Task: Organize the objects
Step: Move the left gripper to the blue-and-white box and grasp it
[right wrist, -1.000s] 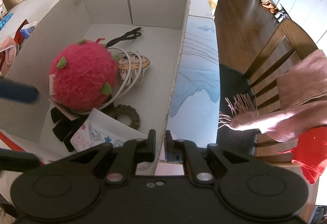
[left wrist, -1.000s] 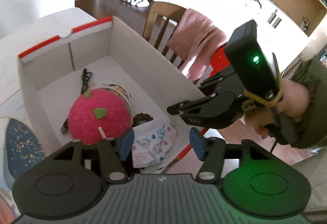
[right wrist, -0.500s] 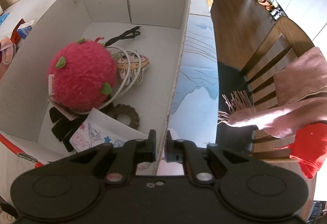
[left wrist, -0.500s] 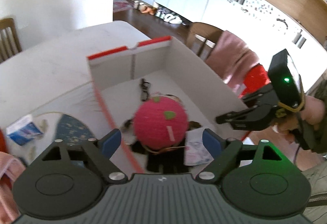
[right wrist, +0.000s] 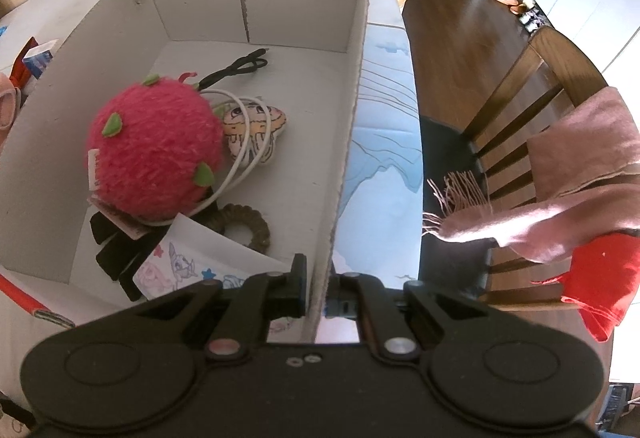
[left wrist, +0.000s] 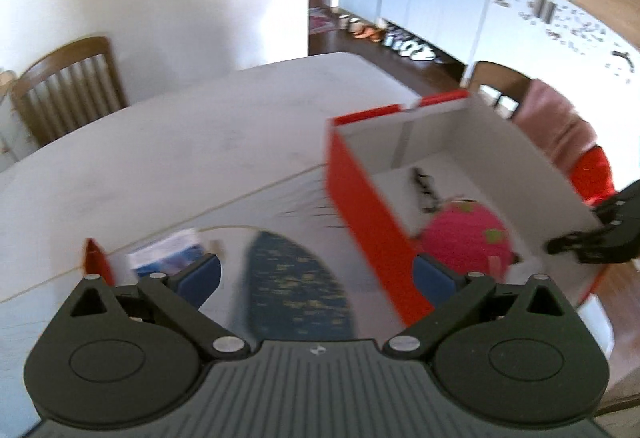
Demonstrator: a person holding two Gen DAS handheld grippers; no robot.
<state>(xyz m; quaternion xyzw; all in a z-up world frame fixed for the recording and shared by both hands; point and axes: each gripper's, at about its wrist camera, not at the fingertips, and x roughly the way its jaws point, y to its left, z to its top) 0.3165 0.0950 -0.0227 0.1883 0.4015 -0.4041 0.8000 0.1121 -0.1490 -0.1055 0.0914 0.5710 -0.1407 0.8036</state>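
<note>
A cardboard box (right wrist: 352,118), red outside and white inside, stands on the table. In it lie a pink plush ball (right wrist: 156,150), a small tiger toy (right wrist: 256,134), a white cable, a black cable (right wrist: 236,68), a braided brown ring (right wrist: 244,228) and a cartoon-print card (right wrist: 192,262). My right gripper (right wrist: 318,286) is shut on the box's right wall near its front corner. My left gripper (left wrist: 316,274) hovers over a dark blue patterned mat (left wrist: 296,290), left of the box (left wrist: 360,206). Its jaws are opening wide with nothing between them.
A small blue-and-white packet (left wrist: 164,258) and a red item (left wrist: 94,258) lie on the table left of the mat. A chair (right wrist: 520,110) draped with a pink scarf and red cloth stands right of the table. Another chair (left wrist: 68,86) is at the far side.
My left gripper has swung left, from above the box out over the mat, and its jaws have spread wider. The right gripper has kept its grip on the box wall.
</note>
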